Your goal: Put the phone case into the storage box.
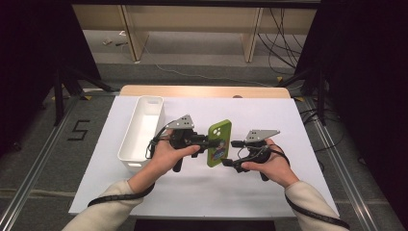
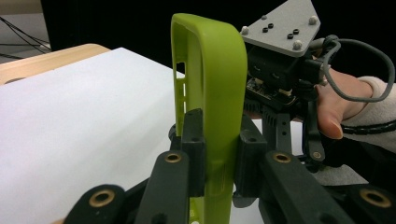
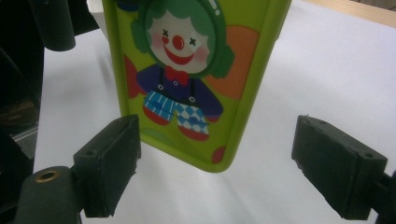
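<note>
My left gripper (image 2: pixel 219 154) is pinching a lime-green phone case (image 1: pixel 219 143), held on edge over the white table (image 1: pixel 269 120). My right gripper (image 3: pixel 217 168) sits spread wide near it; its view catches the clown print (image 3: pixel 180 70).

Overhead light falls bright and even on the white desk (image 1: pixel 202 192), which nears glare, while the room's sides sink into black. Shadows under the hands are soft and faint. Both gripper views are slightly soft, the nearest tool parts blurred, the backgrounds dark.
</note>
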Motion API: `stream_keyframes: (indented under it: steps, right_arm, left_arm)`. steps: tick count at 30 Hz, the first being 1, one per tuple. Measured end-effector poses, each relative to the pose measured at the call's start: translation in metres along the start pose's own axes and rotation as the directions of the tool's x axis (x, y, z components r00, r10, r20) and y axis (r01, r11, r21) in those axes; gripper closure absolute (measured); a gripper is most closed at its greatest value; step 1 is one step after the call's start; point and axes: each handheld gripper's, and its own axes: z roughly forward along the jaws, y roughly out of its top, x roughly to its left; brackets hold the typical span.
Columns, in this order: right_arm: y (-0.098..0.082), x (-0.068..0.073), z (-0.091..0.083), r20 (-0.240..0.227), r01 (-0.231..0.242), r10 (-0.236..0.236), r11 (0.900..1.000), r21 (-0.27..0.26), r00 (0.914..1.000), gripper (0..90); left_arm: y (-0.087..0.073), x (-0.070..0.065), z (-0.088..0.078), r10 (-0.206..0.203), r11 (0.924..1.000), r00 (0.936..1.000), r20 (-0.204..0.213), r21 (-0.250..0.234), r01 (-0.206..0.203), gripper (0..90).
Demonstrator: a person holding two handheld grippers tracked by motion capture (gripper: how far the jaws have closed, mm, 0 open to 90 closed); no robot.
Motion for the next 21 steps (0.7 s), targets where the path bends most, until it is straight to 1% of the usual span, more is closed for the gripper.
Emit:
stream_keyframes:
  steps: [3,5,8,12,19,21]
  right_arm:
    - [0.0003,0.001,0.0006,-0.009,0.006,-0.006,1.0,0.005,0.9999,17.6]
    - [0.0005,0.0013,0.001,-0.013,0.012,-0.012,1.0,0.009,0.9999,19.2]
    - [0.0004,0.0014,0.0015,-0.013,0.009,-0.009,1.0,0.01,0.9999,21.0]
    - [0.0004,0.0016,0.0019,-0.02,0.014,-0.014,1.0,0.014,0.9997,22.1]
    - [0.0003,0.0022,0.0026,-0.045,0.028,-0.027,1.0,0.009,0.9986,23.8]
    - [0.0004,0.0027,0.0029,-0.053,0.03,-0.03,0.999,0.009,0.9982,24.2]
  left_arm:
    - [-0.0004,-0.0001,-0.0001,0.004,1.0,1.0,0.007,0.007,-0.004,77.3]
    - [-0.0006,0.0,0.0,0.013,0.9998,0.9999,0.007,0.013,-0.013,77.3]
    - [-0.0011,-0.0002,0.0006,0.026,0.9993,0.9996,0.014,0.027,-0.026,77.3]
    - [-0.0019,-0.0011,0.0021,0.027,0.999,0.9993,0.028,0.034,-0.028,77.3]
    - [-0.0018,-0.0026,0.0034,0.033,0.9986,0.9968,0.073,0.038,-0.036,77.3]
    - [-0.0021,-0.0029,0.0042,0.038,0.9984,0.996,0.081,0.04,-0.041,77.3]
